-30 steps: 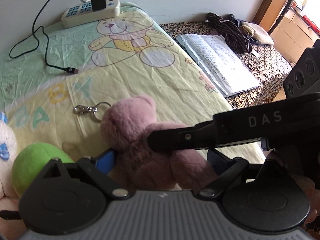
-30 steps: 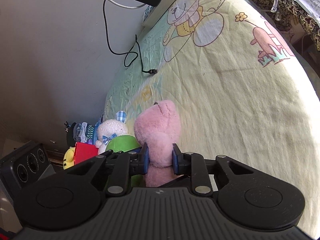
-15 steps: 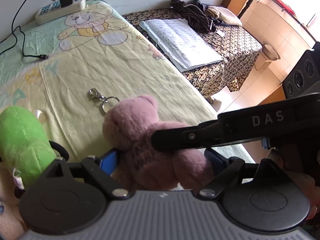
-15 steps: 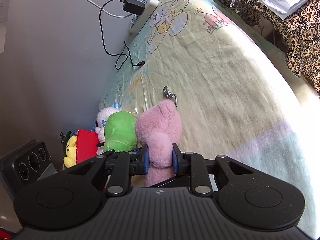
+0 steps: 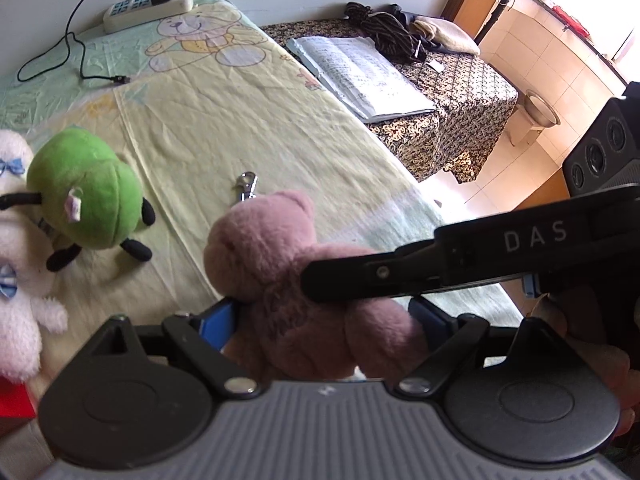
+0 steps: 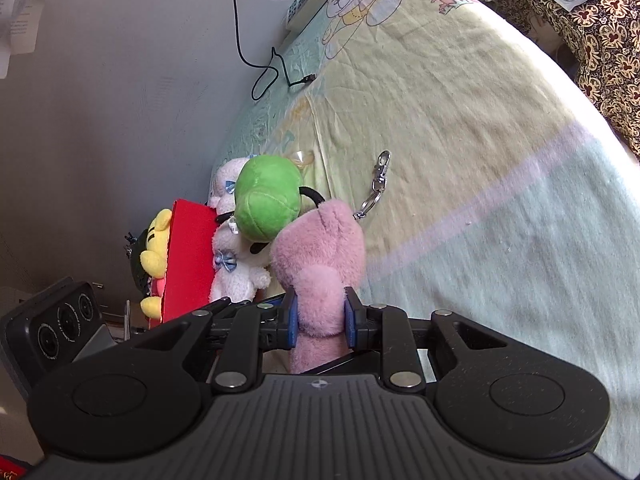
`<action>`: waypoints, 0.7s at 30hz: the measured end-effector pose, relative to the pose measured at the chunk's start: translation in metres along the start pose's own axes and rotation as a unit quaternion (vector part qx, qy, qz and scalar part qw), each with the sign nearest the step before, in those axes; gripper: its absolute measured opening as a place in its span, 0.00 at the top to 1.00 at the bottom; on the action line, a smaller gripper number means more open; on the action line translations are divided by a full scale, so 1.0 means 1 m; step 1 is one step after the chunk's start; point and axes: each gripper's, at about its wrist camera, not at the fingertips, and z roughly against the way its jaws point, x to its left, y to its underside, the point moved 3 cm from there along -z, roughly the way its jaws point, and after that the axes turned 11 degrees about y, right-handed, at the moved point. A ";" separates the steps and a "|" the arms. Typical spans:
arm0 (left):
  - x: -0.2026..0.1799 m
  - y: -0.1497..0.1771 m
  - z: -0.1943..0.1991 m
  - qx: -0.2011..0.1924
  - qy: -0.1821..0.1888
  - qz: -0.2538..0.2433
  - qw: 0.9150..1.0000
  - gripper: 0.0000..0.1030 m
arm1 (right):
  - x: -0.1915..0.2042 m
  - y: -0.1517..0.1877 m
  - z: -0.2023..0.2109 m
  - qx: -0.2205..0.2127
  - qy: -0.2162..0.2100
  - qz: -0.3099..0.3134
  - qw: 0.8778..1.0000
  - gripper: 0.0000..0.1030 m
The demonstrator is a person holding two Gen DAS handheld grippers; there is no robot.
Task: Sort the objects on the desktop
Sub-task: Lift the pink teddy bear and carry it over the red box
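A pink plush bear [image 5: 272, 264] hangs over the yellow sheet [image 5: 224, 120]. My right gripper [image 6: 318, 320] is shut on its body, blue pads pressing both sides. In the left wrist view a black finger [image 5: 392, 270] of the right gripper crosses the bear's middle. My left gripper [image 5: 322, 318] is open wide, and the bear's lower body sits between its pads. A metal clip [image 6: 378, 178] on a short chain trails from the bear's head onto the sheet. Left of the bear stand a green plush [image 5: 84, 192] and a white plush [image 5: 16, 248].
A red box [image 6: 188, 264] and a yellow plush [image 6: 154, 240] stand by the wall. A power strip [image 5: 148, 4] with a black cable [image 5: 76, 52] lies at the far end. An open book [image 5: 360, 76] rests on a dark patterned cloth [image 5: 472, 92]; the tiled floor lies beyond.
Both grippers have drawn back with the pink bear held the same way. The green and white plush toys and the red box have come further into view.
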 end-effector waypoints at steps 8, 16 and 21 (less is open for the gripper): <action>0.006 0.027 0.038 -0.019 0.004 -0.014 1.000 0.13 | 0.034 0.034 0.002 -0.020 0.000 0.018 1.000 0.77; 0.028 0.062 0.086 -0.027 0.013 -0.030 0.999 0.13 | 0.076 0.078 -0.008 -0.040 0.000 0.021 0.999 0.77; 0.046 0.083 0.115 -0.039 0.014 -0.036 0.998 0.13 | 0.104 0.101 -0.018 -0.054 -0.003 0.028 0.998 0.77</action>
